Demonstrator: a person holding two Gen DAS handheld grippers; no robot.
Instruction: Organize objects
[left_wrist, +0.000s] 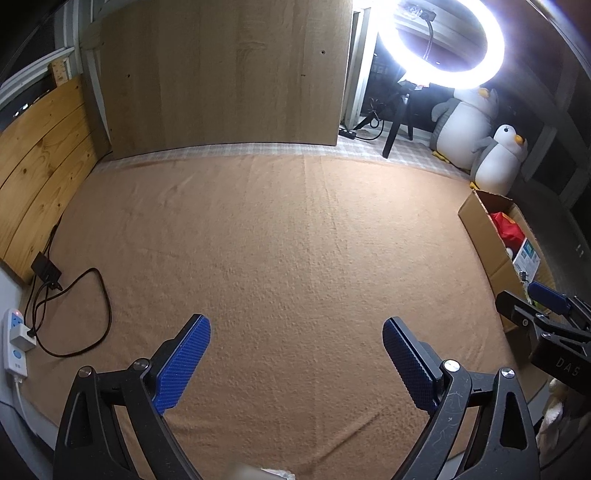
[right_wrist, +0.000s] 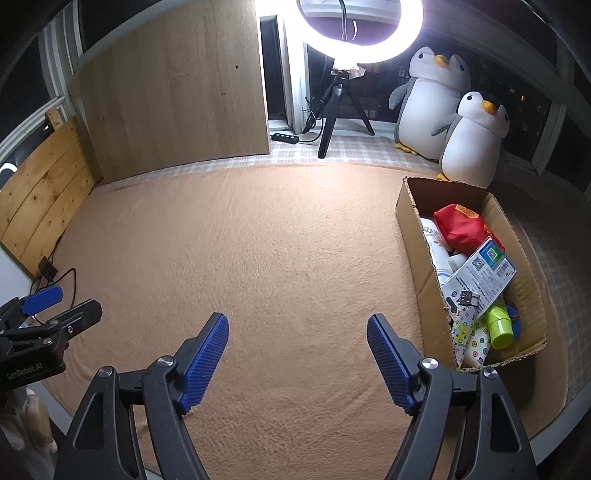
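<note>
We judge the tidying nearly or fully done: the orange blanket (right_wrist: 280, 258) lies bare, and everything loose that we can see sits in the cardboard box (right_wrist: 410, 236) at the blanket's right edge. Inside the box, a red pouch (right_wrist: 461, 225) lies toward the far end, a white tube (right_wrist: 434, 240) against the left wall, a printed packet (right_wrist: 480, 269) across the middle, and a green bottle (right_wrist: 500, 325) with a patterned pouch (right_wrist: 469, 332) at the near end. Our left gripper (left_wrist: 295, 354) and right gripper (right_wrist: 297, 350) hover over the blanket beside the box, fingers apart, nothing between them. We see nothing left to collect, though the views may miss some.
</note>
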